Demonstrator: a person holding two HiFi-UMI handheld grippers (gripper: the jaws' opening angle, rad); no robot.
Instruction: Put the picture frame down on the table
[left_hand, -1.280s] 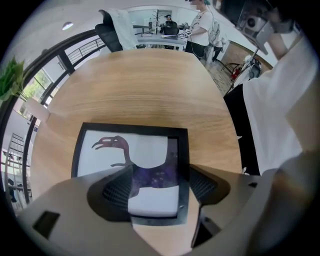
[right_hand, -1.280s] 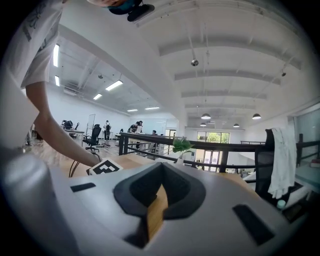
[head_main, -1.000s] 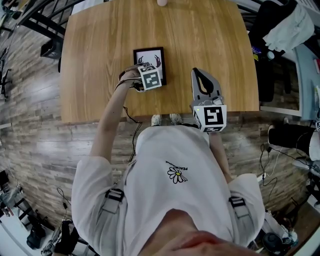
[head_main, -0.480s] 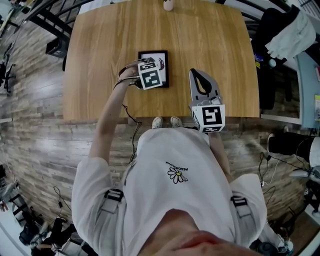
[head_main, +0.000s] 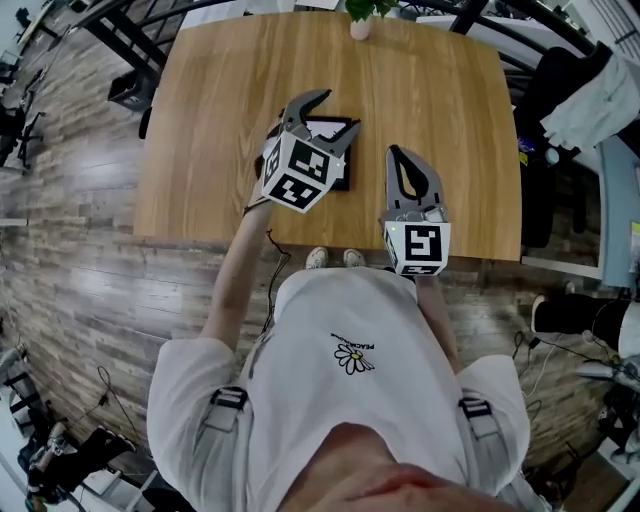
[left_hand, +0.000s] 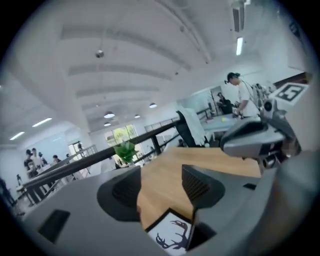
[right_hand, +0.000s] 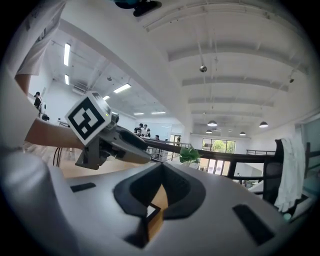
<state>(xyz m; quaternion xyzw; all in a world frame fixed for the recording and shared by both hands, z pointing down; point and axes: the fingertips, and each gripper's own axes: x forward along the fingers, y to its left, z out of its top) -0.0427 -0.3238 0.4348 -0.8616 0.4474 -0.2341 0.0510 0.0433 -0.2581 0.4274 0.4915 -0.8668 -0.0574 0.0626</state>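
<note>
The picture frame (head_main: 341, 172) was seen lying flat and face up on the wooden counter (head_main: 210, 120), near the middle of it and toward the person's side, partly covered in the head view by the left gripper (head_main: 337, 110). That gripper's fingers were spread wide. In the left gripper view (left_hand: 162, 187) only bare wood was seen between them, and the frame (left_hand: 172, 235) lay lower down, clasped by neither pad. The right gripper (head_main: 395, 155) was held just beside the frame, and its fingers were pressed together at the tips with nothing between them (right_hand: 161, 172).

The placing was judged to be as good as done, so the step in hand was taken to be clearing the left gripper away. This would be done best by a straight lift with the fingers kept apart, so that neither pad catches the frame's raised edge and drags it. The right gripper would best be left out of it.

The frame's long axis was seen to run away from the person, toward the far edge where a small potted plant (head_main: 360, 22) stood. Its short sides were roughly parallel to the near edge. From the antler print, the picture's top was judged to point toward the far edge, though little of the print was shown.
</note>
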